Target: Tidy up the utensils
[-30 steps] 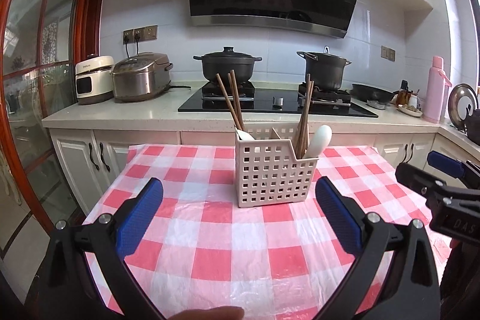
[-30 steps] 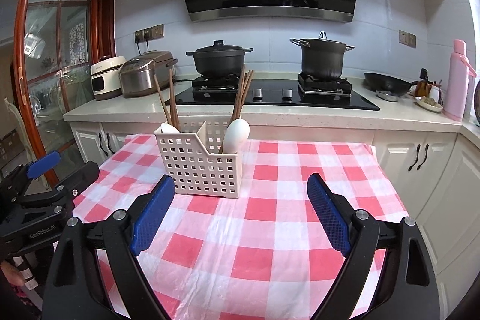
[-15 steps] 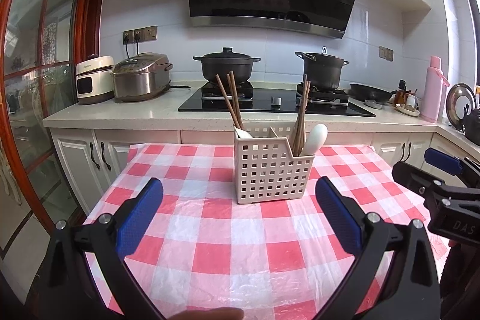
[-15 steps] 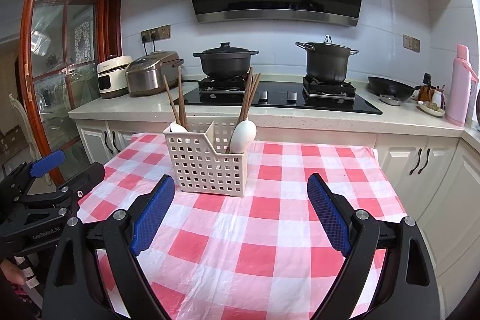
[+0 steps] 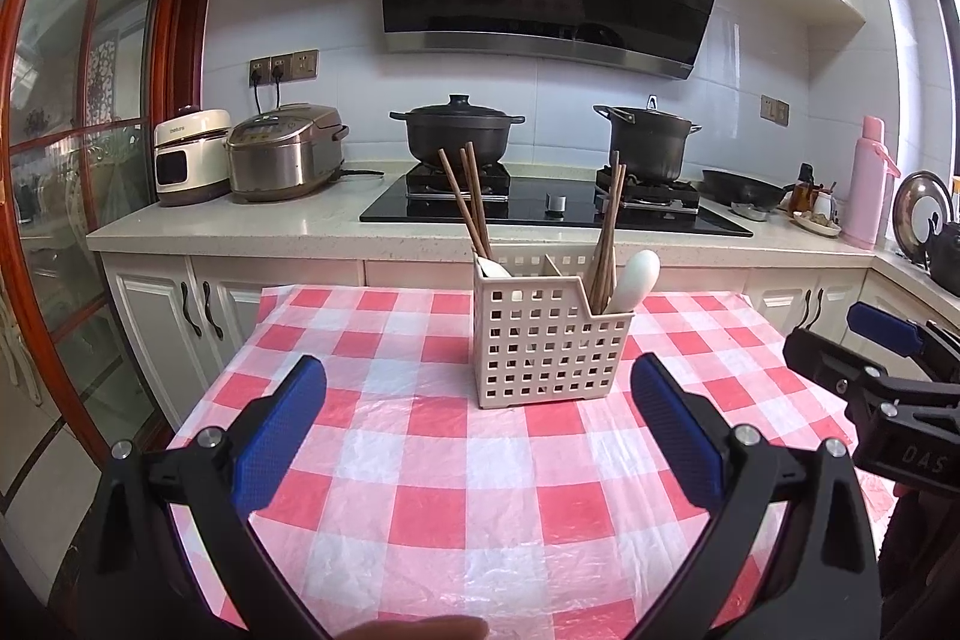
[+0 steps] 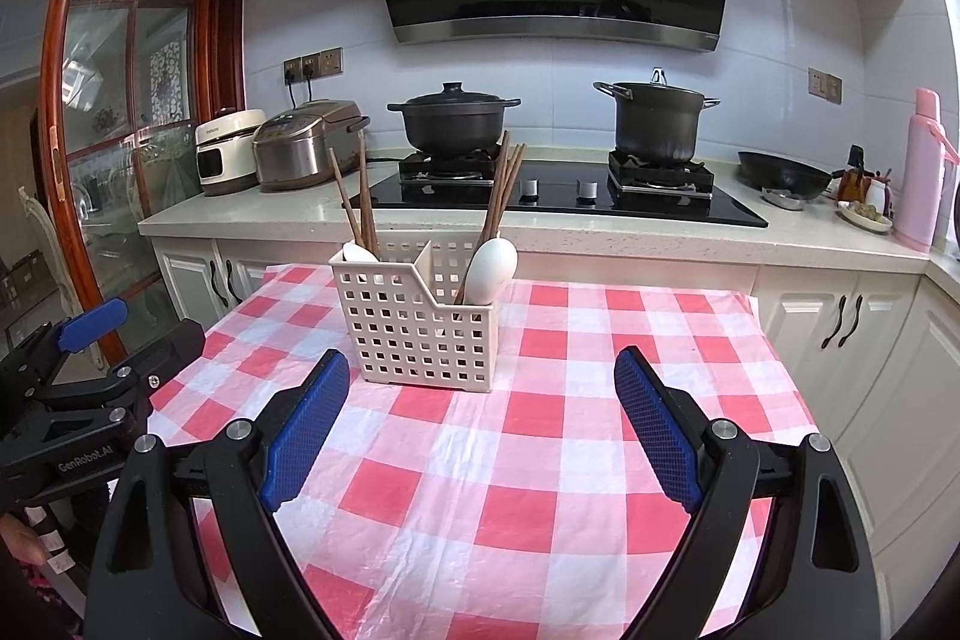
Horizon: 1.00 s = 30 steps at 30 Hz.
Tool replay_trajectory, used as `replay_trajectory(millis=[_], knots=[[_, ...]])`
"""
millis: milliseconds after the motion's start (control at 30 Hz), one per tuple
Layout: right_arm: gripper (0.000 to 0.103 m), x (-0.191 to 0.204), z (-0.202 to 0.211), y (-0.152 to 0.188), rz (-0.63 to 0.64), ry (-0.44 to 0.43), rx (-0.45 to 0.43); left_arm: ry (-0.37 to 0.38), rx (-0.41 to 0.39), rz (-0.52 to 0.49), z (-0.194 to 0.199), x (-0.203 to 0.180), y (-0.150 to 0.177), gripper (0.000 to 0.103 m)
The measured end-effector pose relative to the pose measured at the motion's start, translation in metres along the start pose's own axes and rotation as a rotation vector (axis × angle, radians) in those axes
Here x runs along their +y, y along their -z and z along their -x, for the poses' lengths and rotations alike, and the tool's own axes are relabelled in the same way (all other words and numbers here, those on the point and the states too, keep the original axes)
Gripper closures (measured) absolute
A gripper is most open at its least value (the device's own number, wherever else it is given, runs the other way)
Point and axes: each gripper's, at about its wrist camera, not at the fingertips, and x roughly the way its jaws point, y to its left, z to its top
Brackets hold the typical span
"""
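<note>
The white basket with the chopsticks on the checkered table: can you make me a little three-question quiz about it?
1. True or false: the white basket stands on the checkered tablecloth.
2. Which thing stands in the same compartment as the white spoon? A) wooden chopsticks B) a fork C) a knife
3. Fill in: the left gripper and the right gripper are both ____, with nothing between the jaws.

Key: 1 true. 2 A. 3 open.
</note>
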Motion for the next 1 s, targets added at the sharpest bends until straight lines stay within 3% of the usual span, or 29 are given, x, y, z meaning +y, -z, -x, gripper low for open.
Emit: replay_trajectory(millis=[1000], knots=[[0.018, -0.0007, -0.0010, -0.0019, -0.002, -0.005, 0.003, 0.013, -0.005, -0.015, 0.0025, -0.0021, -0.0021, 0.005]])
